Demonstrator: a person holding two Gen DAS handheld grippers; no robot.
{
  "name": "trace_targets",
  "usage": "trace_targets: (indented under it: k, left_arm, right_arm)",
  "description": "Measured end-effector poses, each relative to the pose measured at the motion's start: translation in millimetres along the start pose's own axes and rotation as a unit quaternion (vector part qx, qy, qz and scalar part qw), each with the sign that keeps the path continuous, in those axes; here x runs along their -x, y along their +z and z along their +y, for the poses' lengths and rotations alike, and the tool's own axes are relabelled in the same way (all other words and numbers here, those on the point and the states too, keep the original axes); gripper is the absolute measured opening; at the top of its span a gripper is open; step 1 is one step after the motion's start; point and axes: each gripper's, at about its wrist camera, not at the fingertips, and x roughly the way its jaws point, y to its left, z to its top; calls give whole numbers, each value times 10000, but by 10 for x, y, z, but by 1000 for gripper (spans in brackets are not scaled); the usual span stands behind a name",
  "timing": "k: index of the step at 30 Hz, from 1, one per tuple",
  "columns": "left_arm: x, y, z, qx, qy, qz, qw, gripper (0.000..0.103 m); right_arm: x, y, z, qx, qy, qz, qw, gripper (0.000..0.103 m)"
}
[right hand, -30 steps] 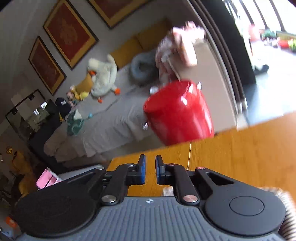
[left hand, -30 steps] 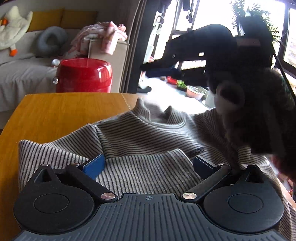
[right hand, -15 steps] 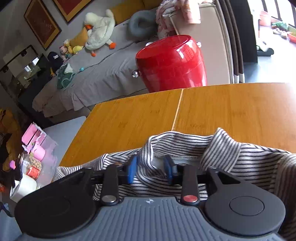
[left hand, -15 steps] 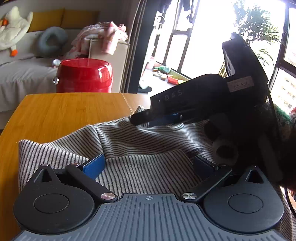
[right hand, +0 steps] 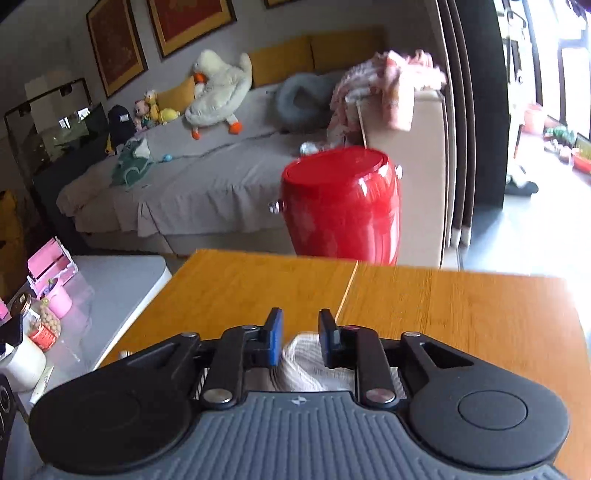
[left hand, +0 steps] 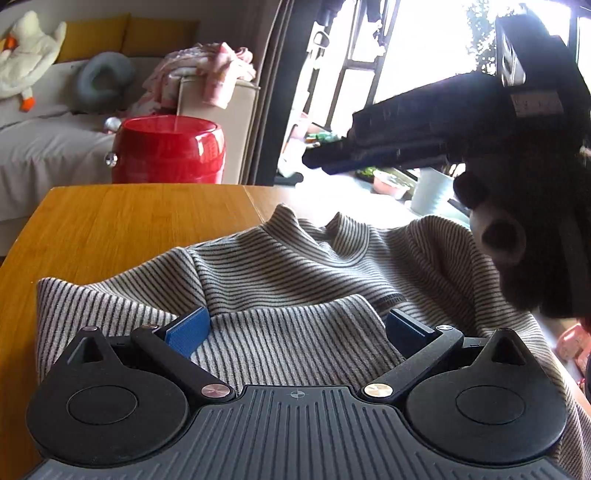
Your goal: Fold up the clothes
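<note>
On the wooden table (left hand: 122, 218), spread flat and rumpled: striped sweater (left hand: 288, 266), grey with thin dark lines, collar turned toward the far edge, 1 folded flap lying across the near part.

Low over that flap: left gripper (left hand: 295, 326), blue pads set wide apart, cloth lying between the 2 fingers (left hand: 188, 329) but not pinched; fingertips resting at or just above the fabric, contact not clear.

Up at the right of the left wrist view, raised above the sweater's far shoulder: right gripper (left hand: 384, 158), dark and blurred, held in a dark fuzzy-sleeved hand (left hand: 524, 236). From its own camera: right gripper (right hand: 300, 336) with blue-faced fingers (right hand: 275, 334) narrowly parted, a visible gap between them, nothing clamped. Just below and behind those fingertips, a pale bunched bit of sweater (right hand: 303, 363); touching or merely underneath, cannot tell.

Beyond the table's far edge: glossy red bin (right hand: 341, 205) standing on the floor, close against the end of a beige sofa arm (right hand: 410, 155). Draped over that arm: pink crumpled blanket (right hand: 384, 77). Along the grey sofa (right hand: 192, 177): white plush goose (right hand: 218, 92), grey ring cushion (right hand: 299, 98), small toys near the wall. On the wall above: 2 red framed pictures (right hand: 190, 22). Left of the table, lower down: white side surface (right hand: 114, 280) with pink containers and a jar.
</note>
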Motion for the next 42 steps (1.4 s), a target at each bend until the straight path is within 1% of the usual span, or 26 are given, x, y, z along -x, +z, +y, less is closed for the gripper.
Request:
trace_targets:
  k: [1, 3, 5, 7, 8, 10, 12, 15, 17, 19, 21, 23, 25, 26, 27, 28, 31, 34, 37, 42]
  left_arm:
    - [3, -2, 2, 1, 0, -1, 10000, 103]
    - [3, -2, -1, -11, 9, 3, 10000, 103]
    - [3, -1, -4, -18, 13, 6, 10000, 103]
    - [5, 0, -1, -18, 9, 4, 10000, 103]
    - [7, 2, 0, -18, 8, 4, 10000, 103]
    - [14, 1, 5, -11, -1, 0, 10000, 103]
    - [21, 0, 7, -10, -2, -1, 10000, 103]
    - [30, -3, 10, -10, 3, -2, 10000, 103]
    - [38, -4, 20, -3, 10, -8, 10000, 103]
    - [41, 6, 28, -3, 65, -18, 10000, 103]
    - [49, 8, 34, 11, 106, -27, 9999, 103]
    - [45, 16, 43, 18, 108, -22, 9999, 103]
    - [38, 21, 39, -2, 114, -17, 9999, 103]
    - [37, 21, 40, -1, 112, -15, 9999, 103]
    - [37, 21, 41, 0, 110, -13, 9999, 103]
    - [36, 21, 43, 2, 108, -12, 9999, 103]
    - [27, 28, 44, -8, 127, 1, 9999, 103]
    - [32, 14, 26, -25, 157, -10, 9999, 103]
    - [41, 13, 38, 21, 152, -40, 9999, 103]
    - [65, 4, 43, 51, 159, -98, 9998, 103]
  right_arm:
    - [-77, -94, -51, -61, -65, 217, 9997, 33]
    - [-216, -271, -149, -147, -196, 584, 9980, 37]
    - [-220, -347, -206, 47, -369, 435, 9984, 35]
    - [-183, -330, -230, 78, -758, 372, 9964, 35]
    - [-160, -325, -237, 75, -849, 340, 9958, 35]
    - [-68, -338, -221, 149, -889, 234, 9957, 35]
    - [54, -371, -188, 246, -862, 120, 9959, 35]
    - [214, -461, -180, 260, -814, 73, 9963, 35]
    - [290, -516, -228, 117, -835, 61, 9964, 36]
    - [409, -584, -300, -240, -772, -3, 9967, 36]
    - [579, -639, -342, -557, -561, -139, 9968, 37]
    - [785, -691, -314, -605, -292, -312, 9973, 41]
    - [982, -773, -205, -324, -69, -404, 9986, 47]
    - [1059, -835, -138, -121, -4, -410, 9991, 48]
    - [1133, -905, -65, 97, 46, -404, 9991, 51]
    - [1195, -995, 20, 349, 34, -350, 9988, 51]
    - [1309, -1266, 210, 917, -219, -148, 9954, 51]
    - [1426, -1469, 306, 1116, -413, 8, 9929, 51]
    - [1556, -1587, 401, 1310, -570, 43, 9897, 51]
    - [1515, -1750, 589, 1773, -667, 202, 9817, 52]
